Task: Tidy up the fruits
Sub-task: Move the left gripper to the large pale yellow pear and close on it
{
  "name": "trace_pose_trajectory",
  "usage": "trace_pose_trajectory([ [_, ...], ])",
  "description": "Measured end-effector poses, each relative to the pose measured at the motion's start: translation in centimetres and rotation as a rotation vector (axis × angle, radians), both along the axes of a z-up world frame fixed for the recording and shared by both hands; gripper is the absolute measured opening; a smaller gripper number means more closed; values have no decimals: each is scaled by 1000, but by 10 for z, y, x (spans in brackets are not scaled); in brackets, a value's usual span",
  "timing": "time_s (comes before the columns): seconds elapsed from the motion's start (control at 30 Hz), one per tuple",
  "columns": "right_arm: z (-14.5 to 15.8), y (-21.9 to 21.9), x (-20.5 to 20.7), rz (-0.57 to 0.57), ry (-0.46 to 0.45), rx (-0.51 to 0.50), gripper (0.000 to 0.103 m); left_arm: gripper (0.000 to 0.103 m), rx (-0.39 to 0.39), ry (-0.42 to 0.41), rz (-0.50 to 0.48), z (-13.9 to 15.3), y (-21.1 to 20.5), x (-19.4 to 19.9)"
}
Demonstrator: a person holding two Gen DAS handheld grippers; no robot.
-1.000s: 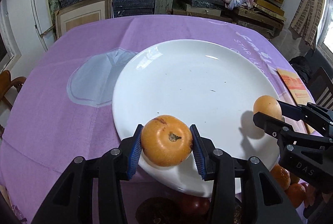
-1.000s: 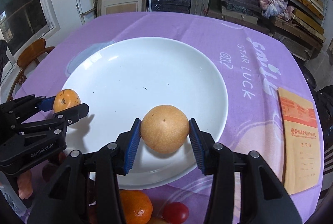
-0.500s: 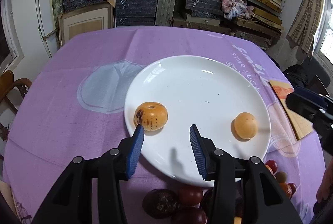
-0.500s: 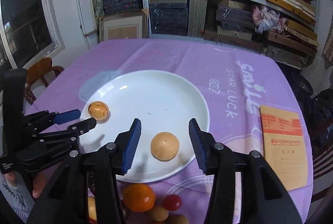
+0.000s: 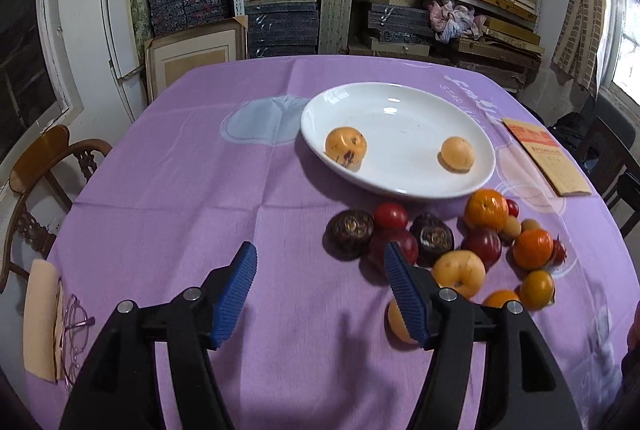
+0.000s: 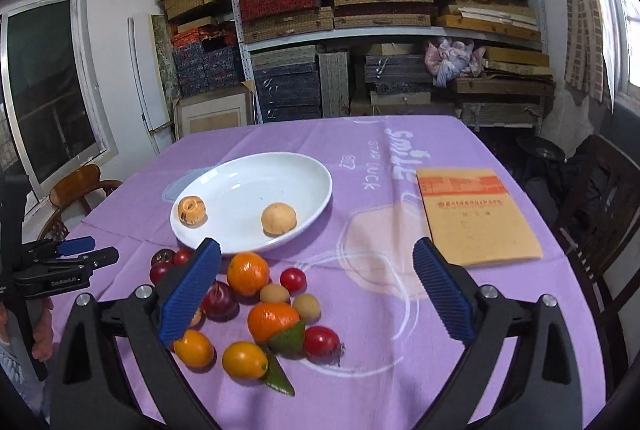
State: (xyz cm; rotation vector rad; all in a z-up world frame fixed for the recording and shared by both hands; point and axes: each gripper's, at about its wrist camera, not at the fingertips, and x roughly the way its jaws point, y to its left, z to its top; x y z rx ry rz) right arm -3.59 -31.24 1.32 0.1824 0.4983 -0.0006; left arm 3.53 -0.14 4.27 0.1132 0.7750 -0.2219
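Loose fruit pile (image 6: 256,306) sits on the worktop (image 6: 400,310) just this side of the white plate (image 6: 280,166), touching-close to its near rim. Mix of oranges, red plums/tomatoes, 2 dark round fruits and small tan ones, bunched tight; several touch each other. Plate already carries 2 yellow-orange fruits: blemished one (image 6: 192,211) at the L side, plain one (image 6: 279,218) toward the R, well apart.

Key relation: pile lies fwd and to the L of the right gripper (image 6: 316,294) centre line. Its L finger (image 6: 188,294) hangs over the pile's L edge, hiding a fruit or 2; the R finger is over bare cloth. From the left gripper (image 5: 320,294), pile is fwd-right: R finger (image 5: 404,294) overlaps a peach-coloured fruit (image 5: 396,322) at the near edge; L finger over bare purple cloth.

Both sets of fingers are apart and widening, nothing between the pads; the right ones are spread far wider than the left.

Round fruit, so no long axis to line up; what matters is a gap either side. Judgement: the right gripper is better placed for the orange w/ leaf (image 6: 272,322) or the orange (image 6: 248,273) by the plate rim; the left gripper is nearer the peach-coloured one and the yellowish fruit (image 5: 458,272) beside it. Neighbours crowd in, so pads may nudge a 2nd fruit rolling.

Notebook (image 6: 476,214) lies R of the plate, clear of the route.
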Motion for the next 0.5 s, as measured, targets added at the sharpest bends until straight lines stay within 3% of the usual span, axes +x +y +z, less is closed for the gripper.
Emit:
trace_pose_trajectory([
  [0.2, -36, -11, -20, -43, 32, 41, 95, 67, -33, 35, -34, -18, -15, -18],
  [0.5, -44, -12, -26, -23, 35, 58, 98, 68, -14, 60, -65, -31, -37, -15],
])
